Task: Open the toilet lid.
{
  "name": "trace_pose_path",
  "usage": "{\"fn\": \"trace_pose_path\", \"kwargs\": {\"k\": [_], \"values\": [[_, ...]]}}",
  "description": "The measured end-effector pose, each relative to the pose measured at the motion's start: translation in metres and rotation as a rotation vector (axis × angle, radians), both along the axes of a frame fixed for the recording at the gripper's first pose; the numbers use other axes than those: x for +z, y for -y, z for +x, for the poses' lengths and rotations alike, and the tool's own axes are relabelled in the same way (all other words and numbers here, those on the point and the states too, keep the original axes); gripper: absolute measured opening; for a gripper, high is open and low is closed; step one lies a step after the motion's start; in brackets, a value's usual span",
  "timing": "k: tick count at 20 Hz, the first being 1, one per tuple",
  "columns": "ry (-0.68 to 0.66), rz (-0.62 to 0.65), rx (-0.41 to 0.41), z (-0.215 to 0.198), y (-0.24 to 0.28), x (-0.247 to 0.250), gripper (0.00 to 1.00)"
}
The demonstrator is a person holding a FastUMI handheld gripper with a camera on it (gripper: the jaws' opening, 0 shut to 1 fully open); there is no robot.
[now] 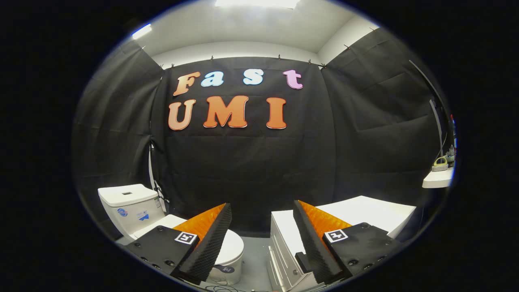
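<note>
Tongs (262,213) spread wide and empty, toilet lid (233,245) down just beyond the left finger (211,239).

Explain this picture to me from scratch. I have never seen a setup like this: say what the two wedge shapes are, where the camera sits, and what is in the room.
The camera rides on a hand-held gripper and looks forward along it. The two black-and-orange wedges are its fingers; they stand wide apart and hold nothing. Beyond the left finger is a white toilet with its tank behind it; the lid lies closed, partly hidden by that finger. Beyond the right finger stands a white cabinet with drawers. A small white shelf farther right carries a few items too small to name. The job, lifting the lid, is not yet done.
</note>
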State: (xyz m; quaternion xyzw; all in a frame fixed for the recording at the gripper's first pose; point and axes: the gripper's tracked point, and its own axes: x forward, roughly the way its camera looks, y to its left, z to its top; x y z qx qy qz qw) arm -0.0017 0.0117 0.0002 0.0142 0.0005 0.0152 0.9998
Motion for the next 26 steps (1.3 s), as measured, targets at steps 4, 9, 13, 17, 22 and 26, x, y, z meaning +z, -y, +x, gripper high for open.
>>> {"fn": "trace_pose_path", "kwargs": {"k": [4,9,13,17,22,26], "values": [[0.070,0.053,-0.004,0.003,-0.017,0.032,0.98],[0.126,0.128,0.031,0.026,-0.069,0.041,0.98],[0.027,0.222,0.106,0.039,-0.112,-0.018,0.98],[-0.165,0.293,0.150,0.046,-0.128,-0.102,0.99],[-0.363,0.435,0.108,0.046,-0.118,-0.188,0.98],[-0.500,0.550,0.033,0.049,-0.099,-0.236,0.98]]}}
